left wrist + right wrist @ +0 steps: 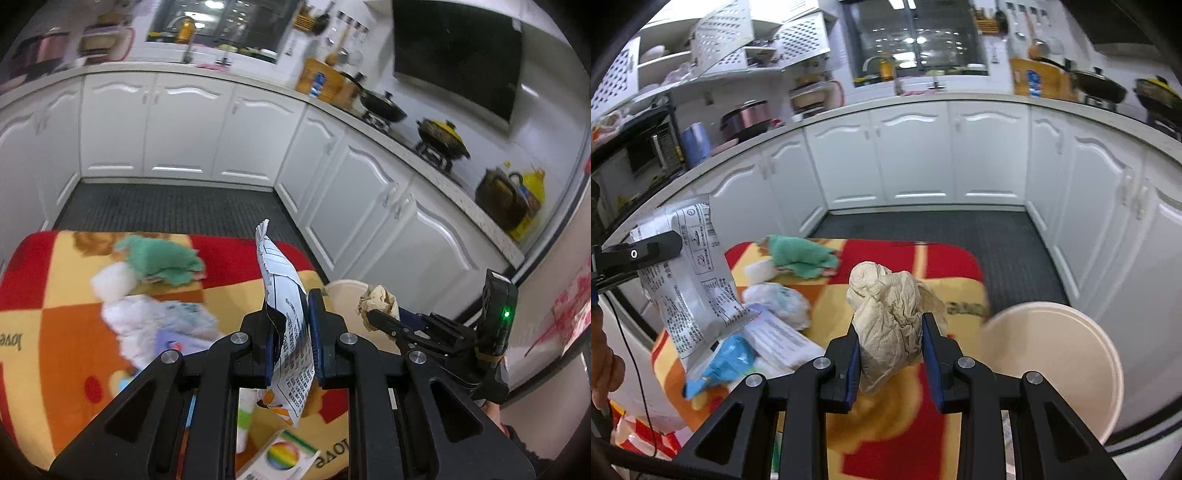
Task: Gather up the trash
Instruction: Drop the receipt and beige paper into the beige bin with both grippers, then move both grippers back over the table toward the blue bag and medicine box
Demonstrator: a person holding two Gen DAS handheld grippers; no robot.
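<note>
My left gripper (pixel 291 332) is shut on a white printed snack wrapper (pixel 282 291) and holds it upright above the blanket-covered table (pixel 55 332); the wrapper also shows at the left of the right wrist view (pixel 690 280). My right gripper (pixel 891 343) is shut on a crumpled beige paper wad (pixel 890 314), held above the table's right part, next to a cream round bin (pixel 1052 362). In the left wrist view the right gripper (pixel 373 321) holds the wad (pixel 380 299) over the bin's rim (pixel 343 291).
On the table lie a green cloth (pixel 801 254), a white sponge (pixel 757 271), a crumpled white bag (pixel 779 302), a blue wrapper (pixel 720 365), papers (pixel 783 343) and a small box (pixel 284 458). White kitchen cabinets (pixel 916 155) surround a dark floor mat (pixel 923 225).
</note>
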